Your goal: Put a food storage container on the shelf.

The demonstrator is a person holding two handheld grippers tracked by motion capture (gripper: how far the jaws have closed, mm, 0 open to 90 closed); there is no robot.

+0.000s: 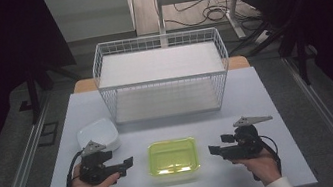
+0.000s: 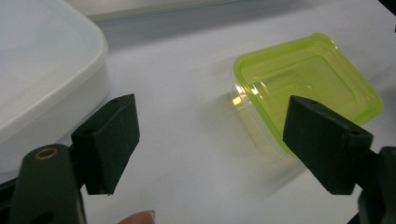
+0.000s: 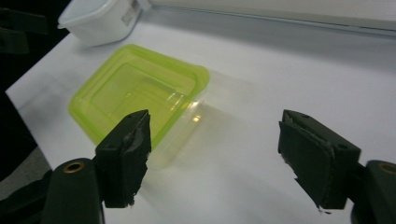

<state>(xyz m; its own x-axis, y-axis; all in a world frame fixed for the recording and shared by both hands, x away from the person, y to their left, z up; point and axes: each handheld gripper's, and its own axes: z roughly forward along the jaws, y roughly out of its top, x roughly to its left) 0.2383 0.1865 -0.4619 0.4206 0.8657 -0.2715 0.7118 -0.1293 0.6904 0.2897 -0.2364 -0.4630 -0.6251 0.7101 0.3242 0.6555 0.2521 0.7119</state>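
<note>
A clear box with a yellow-green lid (image 1: 173, 156) (image 2: 306, 84) (image 3: 135, 91) sits on the white table (image 1: 255, 89) near the front, between my two grippers. My left gripper (image 1: 127, 164) (image 2: 212, 144) rests to its left, open, jaws pointing at the box with nothing between them. My right gripper (image 1: 212, 150) (image 3: 215, 156) sits to the box's right, open too, empty, aimed at the box. A white lidded container (image 1: 98, 135) (image 2: 42, 70) (image 3: 98, 18) stands just behind my left gripper.
A white wire basket rack (image 1: 161, 74) with two shelves stands at the back middle of the table. Metal rails run along the floor on both sides. Bare tabletop lies right of the rack and along the front edge.
</note>
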